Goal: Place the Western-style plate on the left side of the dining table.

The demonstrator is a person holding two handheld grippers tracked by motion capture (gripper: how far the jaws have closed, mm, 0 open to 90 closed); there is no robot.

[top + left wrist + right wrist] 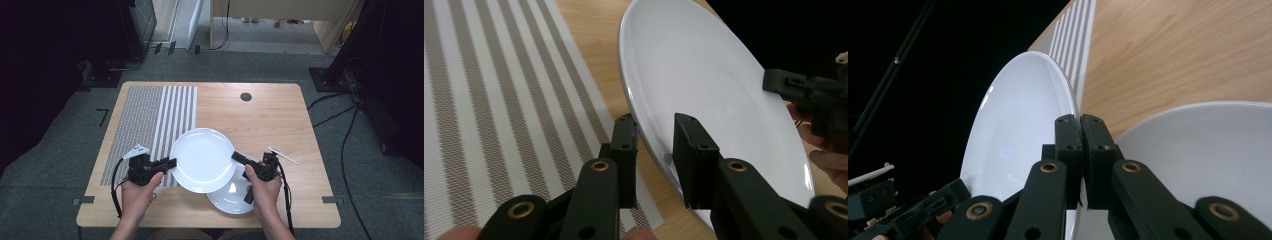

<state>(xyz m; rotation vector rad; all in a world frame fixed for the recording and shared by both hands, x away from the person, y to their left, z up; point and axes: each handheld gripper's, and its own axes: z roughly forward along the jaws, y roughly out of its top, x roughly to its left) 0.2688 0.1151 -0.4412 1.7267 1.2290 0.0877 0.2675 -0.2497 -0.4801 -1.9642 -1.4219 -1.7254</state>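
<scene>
A large white plate [202,157] hangs tilted between my two grippers, partly over a second white plate [232,197] that lies flat near the table's front edge. My right gripper [235,156] is shut on the large plate's right rim; in the right gripper view its jaws [1081,120] pinch the thin rim of the plate [1018,130], with the lower plate [1208,150] beyond. My left gripper [172,162] is at the left rim. In the left gripper view it [656,122] stands open, jaws astride the plate's [704,75] edge with a gap showing.
A striped grey-and-white placemat [150,125] covers the left part of the wooden table [270,120]. A thin white stick [282,155] lies just right of my right hand. A black round grommet [245,96] sits near the far edge.
</scene>
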